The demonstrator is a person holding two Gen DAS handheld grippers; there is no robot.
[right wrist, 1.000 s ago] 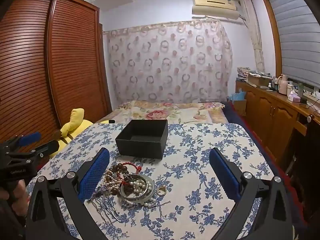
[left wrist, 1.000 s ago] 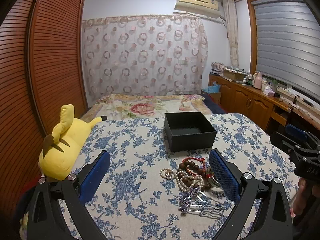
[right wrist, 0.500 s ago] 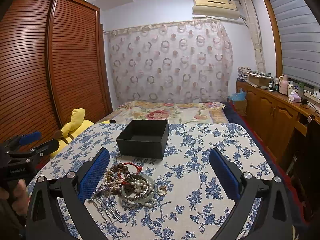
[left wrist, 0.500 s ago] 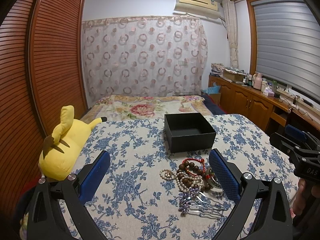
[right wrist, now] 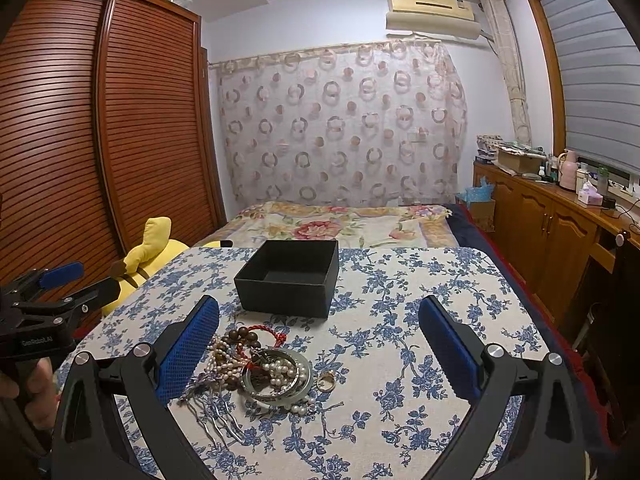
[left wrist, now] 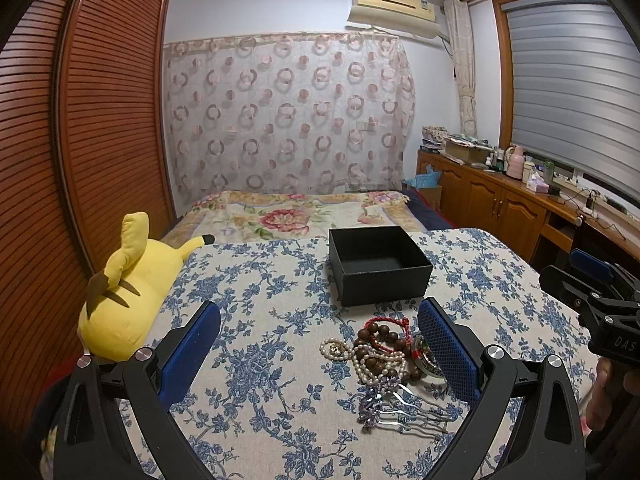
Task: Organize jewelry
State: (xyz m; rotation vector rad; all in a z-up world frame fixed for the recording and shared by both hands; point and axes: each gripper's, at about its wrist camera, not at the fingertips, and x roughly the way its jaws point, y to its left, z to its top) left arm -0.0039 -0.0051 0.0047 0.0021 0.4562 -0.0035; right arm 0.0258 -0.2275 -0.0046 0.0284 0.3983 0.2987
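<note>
A pile of jewelry (left wrist: 384,354) lies on the floral tablecloth: wooden beads, a red cord bracelet, pearl strands, a purple hair comb (left wrist: 384,400) and bangles (right wrist: 280,376), with a gold ring (right wrist: 326,378) beside them. An open, empty black box (left wrist: 378,264) stands just behind the pile; it also shows in the right wrist view (right wrist: 290,276). My left gripper (left wrist: 320,354) is open and empty, its right finger beside the pile. My right gripper (right wrist: 320,354) is open and empty, its left finger beside the pile.
A yellow plush toy (left wrist: 128,296) lies at the table's left edge. The floral-cloth table (right wrist: 420,304) has a bed (left wrist: 300,212) behind it, a slatted wardrobe (left wrist: 80,140) on the left and wooden cabinets (right wrist: 552,224) on the right.
Both views have shifted very slightly; the box and jewelry sit a touch lower in frame. Nothing was gripped or moved.
</note>
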